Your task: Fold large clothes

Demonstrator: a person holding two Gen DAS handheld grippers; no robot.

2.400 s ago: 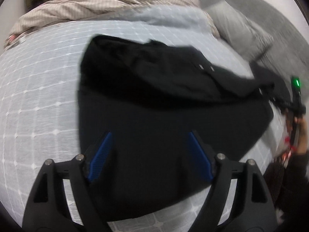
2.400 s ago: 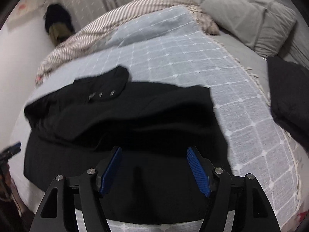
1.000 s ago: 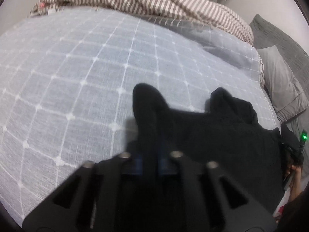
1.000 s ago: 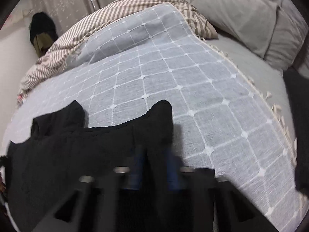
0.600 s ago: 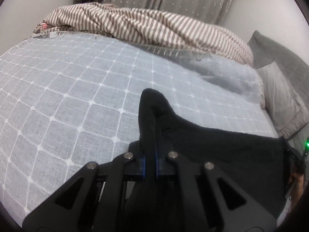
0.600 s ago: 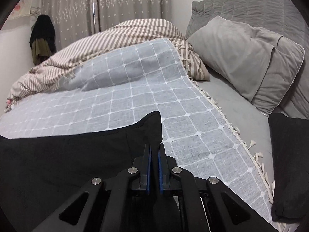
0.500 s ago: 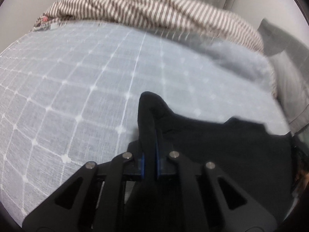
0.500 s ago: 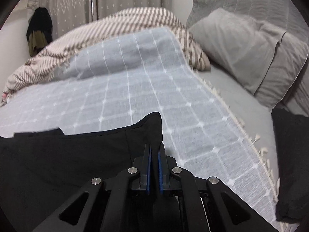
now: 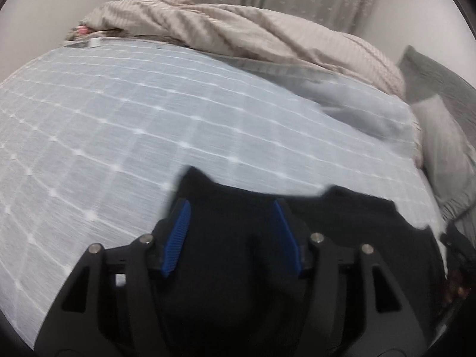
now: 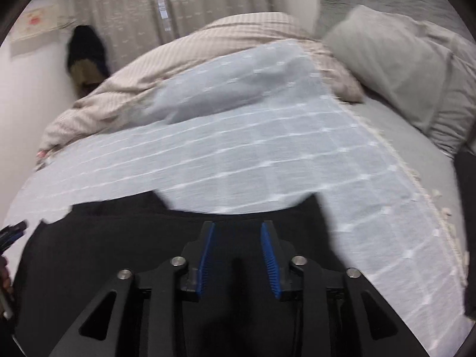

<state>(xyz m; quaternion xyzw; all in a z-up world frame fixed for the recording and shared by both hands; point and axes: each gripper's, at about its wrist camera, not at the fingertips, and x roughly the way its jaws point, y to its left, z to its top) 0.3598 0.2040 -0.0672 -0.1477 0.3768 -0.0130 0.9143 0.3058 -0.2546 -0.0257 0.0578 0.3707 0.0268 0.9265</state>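
Observation:
A black garment (image 9: pixel 342 226) lies folded on the light blue checked bedspread (image 9: pixel 148 125). Its far edge ends in two raised corners. My left gripper (image 9: pixel 232 205) is open and empty above the garment's left corner. The right wrist view shows the same garment (image 10: pixel 119 238) and my right gripper (image 10: pixel 236 226), open and empty over the cloth near its far edge, left of the right corner. The bedspread (image 10: pixel 267 154) stretches beyond it.
A striped duvet (image 9: pixel 238 29) is bunched at the far side of the bed. Grey pillows (image 10: pixel 410 68) lie at the right, with another dark cloth (image 10: pixel 467 223) at the right edge. Curtains (image 10: pixel 184 9) hang behind.
Both grippers were shut on the garment's edge corners and carried them forward. Now both have opened and let the cloth go, and it rests flat on the bed.

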